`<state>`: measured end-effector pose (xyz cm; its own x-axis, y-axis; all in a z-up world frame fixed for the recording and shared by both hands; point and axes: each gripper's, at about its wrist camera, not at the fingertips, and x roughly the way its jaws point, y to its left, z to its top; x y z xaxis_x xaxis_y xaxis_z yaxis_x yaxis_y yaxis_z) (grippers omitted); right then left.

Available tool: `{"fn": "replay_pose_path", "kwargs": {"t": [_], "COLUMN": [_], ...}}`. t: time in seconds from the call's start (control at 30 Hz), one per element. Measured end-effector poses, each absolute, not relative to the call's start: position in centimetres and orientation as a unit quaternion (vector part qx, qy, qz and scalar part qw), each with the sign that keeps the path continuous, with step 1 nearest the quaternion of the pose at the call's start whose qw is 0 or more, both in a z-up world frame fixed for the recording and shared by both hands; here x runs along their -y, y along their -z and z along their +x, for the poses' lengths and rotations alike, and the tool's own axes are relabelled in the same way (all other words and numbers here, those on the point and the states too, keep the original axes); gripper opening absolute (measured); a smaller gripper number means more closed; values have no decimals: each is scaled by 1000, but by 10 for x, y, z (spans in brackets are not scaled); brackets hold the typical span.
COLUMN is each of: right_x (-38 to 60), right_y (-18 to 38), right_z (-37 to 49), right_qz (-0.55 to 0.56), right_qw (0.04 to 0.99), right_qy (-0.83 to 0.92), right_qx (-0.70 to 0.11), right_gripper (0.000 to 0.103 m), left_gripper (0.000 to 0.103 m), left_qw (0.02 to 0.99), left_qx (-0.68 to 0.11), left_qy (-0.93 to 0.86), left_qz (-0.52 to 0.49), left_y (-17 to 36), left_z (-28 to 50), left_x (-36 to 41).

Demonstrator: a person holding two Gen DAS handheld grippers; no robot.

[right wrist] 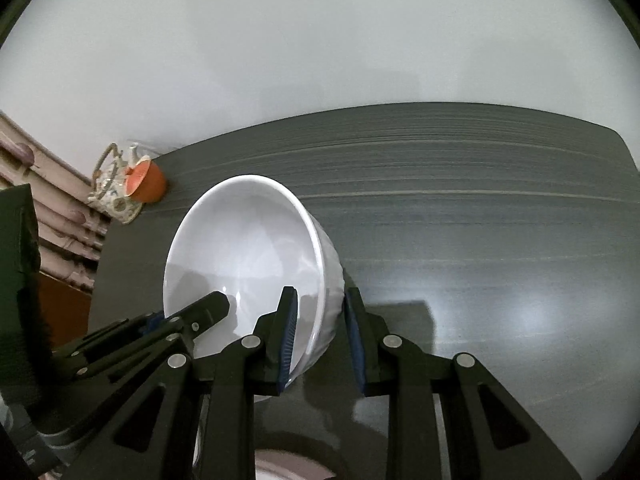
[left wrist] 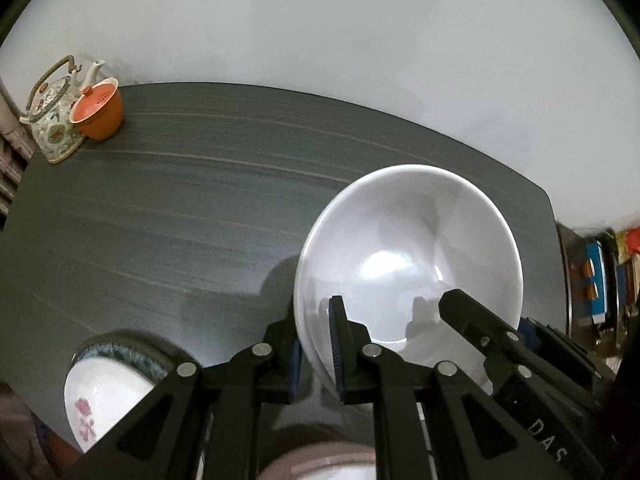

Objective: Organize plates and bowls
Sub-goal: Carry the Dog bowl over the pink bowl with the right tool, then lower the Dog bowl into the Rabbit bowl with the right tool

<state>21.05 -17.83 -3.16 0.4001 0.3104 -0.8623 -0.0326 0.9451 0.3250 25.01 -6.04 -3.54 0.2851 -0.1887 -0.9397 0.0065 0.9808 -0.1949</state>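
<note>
Far left on the dark grey striped table [left wrist: 168,200] stand a patterned ceramic teapot with a wicker handle [left wrist: 50,120] and an orange clay cup [left wrist: 100,112], well clear of the action. At the near left edge sits a white bowl with a blue rim and pink flowers [left wrist: 100,392]. Then the main event: the plain white ceramic bowl [left wrist: 408,264], apparently lifted above the table and carried two-handed. The left gripper [left wrist: 316,344] is clamped on its left rim, one pad inside the wall, one outside. The right gripper [right wrist: 320,336] pinches the opposite rim the same way. So the bowl hangs between the tools, mouth up, and I'd judge both hands must travel together. A pale plate [left wrist: 320,464] lies just below, near edge, a likely spot to land.
</note>
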Motion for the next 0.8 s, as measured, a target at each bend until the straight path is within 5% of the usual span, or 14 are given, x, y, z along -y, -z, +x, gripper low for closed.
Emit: {"fn": "replay_pose_path", "kwargs": {"t": [0.8], "right_x": [178], "right_y": [17], "right_z": [72], "right_qz": [127], "right_qw": [826], "right_qy": [-112], "right_qx": [-537], "right_gripper": [24], "left_gripper": [12], "left_qw": [798], "left_qx": [-594], "left_qy": [67], "left_qz": [-75], "left_y": [29], "left_z": [124], "left_x": [37]}}
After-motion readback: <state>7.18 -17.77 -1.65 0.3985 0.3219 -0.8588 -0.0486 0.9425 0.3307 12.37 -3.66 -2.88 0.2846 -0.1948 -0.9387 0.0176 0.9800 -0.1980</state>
